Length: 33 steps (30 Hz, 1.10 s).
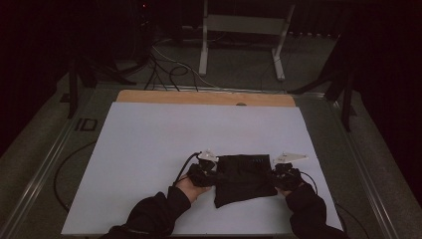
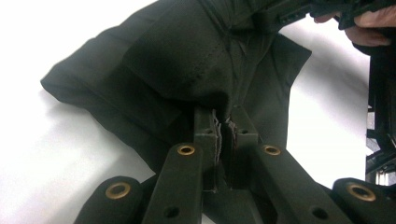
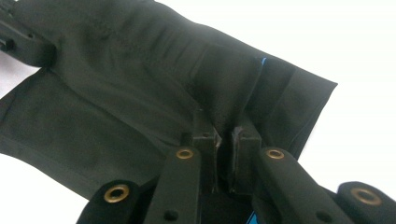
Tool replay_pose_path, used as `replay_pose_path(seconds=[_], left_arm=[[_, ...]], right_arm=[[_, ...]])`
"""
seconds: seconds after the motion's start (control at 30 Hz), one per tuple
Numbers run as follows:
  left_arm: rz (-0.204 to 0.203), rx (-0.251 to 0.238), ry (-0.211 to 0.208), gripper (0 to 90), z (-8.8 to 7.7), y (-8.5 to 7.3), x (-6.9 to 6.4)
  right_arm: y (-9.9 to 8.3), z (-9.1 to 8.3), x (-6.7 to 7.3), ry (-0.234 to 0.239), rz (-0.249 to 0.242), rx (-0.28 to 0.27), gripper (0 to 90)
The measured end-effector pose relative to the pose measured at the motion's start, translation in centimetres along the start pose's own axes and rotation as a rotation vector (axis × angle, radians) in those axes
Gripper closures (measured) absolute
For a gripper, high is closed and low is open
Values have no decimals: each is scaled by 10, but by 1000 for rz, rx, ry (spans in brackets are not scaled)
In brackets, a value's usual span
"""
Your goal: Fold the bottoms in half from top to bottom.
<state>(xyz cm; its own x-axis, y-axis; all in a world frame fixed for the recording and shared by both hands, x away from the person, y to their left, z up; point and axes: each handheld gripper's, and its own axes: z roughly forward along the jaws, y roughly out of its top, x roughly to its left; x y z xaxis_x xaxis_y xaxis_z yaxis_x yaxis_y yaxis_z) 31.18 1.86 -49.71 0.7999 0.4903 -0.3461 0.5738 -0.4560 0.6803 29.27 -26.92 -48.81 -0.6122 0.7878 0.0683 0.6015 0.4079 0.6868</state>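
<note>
On the white desk (image 1: 149, 149), a dark garment (image 1: 244, 177) lies flat; left tongs (image 1: 208, 172) and right tongs (image 1: 279, 175) each clamp tight on opposite garment edges.

One camera hangs high above the table (image 1: 149, 144), looking forward and down; two ride close against the dark cloth (image 1: 244, 177), which all three views share.

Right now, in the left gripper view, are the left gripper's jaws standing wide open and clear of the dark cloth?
No, the left gripper has its jaws pinched together on a fold of the dark cloth.
</note>
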Motion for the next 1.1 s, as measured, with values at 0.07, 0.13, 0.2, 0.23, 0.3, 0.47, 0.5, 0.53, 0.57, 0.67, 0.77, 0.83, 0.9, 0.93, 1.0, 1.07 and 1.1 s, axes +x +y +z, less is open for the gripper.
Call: replay_pose_path(seconds=[0.07, 0.13, 0.2, 0.23, 0.3, 0.47, 0.5, 0.53, 0.57, 0.67, 0.77, 0.83, 0.9, 0.93, 1.0, 1.07, 1.1], left_arm=[[2, 0, 5, 853, 0, -1, -1], [2, 6, 9, 853, 1, -4, -1], [7, 16, 21, 852, 1, -7, -1], [7, 18, 20, 852, 1, -8, 0], [14, 20, 24, 852, 1, -8, 0], [33, 31, 46, 853, 2, -9, 0], [26, 28, 42, 852, 2, -10, 0], [30, 33, 41, 852, 3, -11, 0], [30, 33, 41, 852, 3, -11, 0], [39, 29, 55, 851, 4, -14, -3], [41, 28, 58, 847, 5, -15, -4], [34, 29, 58, 846, 6, -15, -3], [35, 30, 59, 844, 7, -16, -3], [36, 29, 60, 842, 7, -15, -3], [34, 28, 58, 838, 7, -15, -3], [32, 23, 55, 836, 7, -16, -3], [33, 18, 54, 834, 7, -16, -3]], right_arm=[[-1, 1, -1, 7, 2, 3, 841], [-3, 3, 0, 19, 8, 18, 840], [-5, 4, 1, 22, 11, 19, 840], [-6, 4, 2, 24, 2, 24, 840], [-9, 5, 3, 27, 3, 32, 840], [-12, 6, 6, 27, 14, 36, 839], [-13, 6, 6, 26, 10, 37, 839], [-13, 6, 6, 22, 4, 36, 839], [-13, 6, 5, 21, -3, 38, 838], [-14, 7, 5, 16, -5, 44, 837], [-16, 8, 5, 16, -11, 35, 829], [-16, 8, 4, 16, -4, 36, 827], [-16, 9, 4, 17, -1, 37, 826], [-16, 9, 5, 16, -3, 35, 826], [-16, 9, 5, 17, -3, 36, 826], [-15, 9, 4, 19, 4, 37, 824], [-15, 9, 4, 20, 6, 36, 821]])
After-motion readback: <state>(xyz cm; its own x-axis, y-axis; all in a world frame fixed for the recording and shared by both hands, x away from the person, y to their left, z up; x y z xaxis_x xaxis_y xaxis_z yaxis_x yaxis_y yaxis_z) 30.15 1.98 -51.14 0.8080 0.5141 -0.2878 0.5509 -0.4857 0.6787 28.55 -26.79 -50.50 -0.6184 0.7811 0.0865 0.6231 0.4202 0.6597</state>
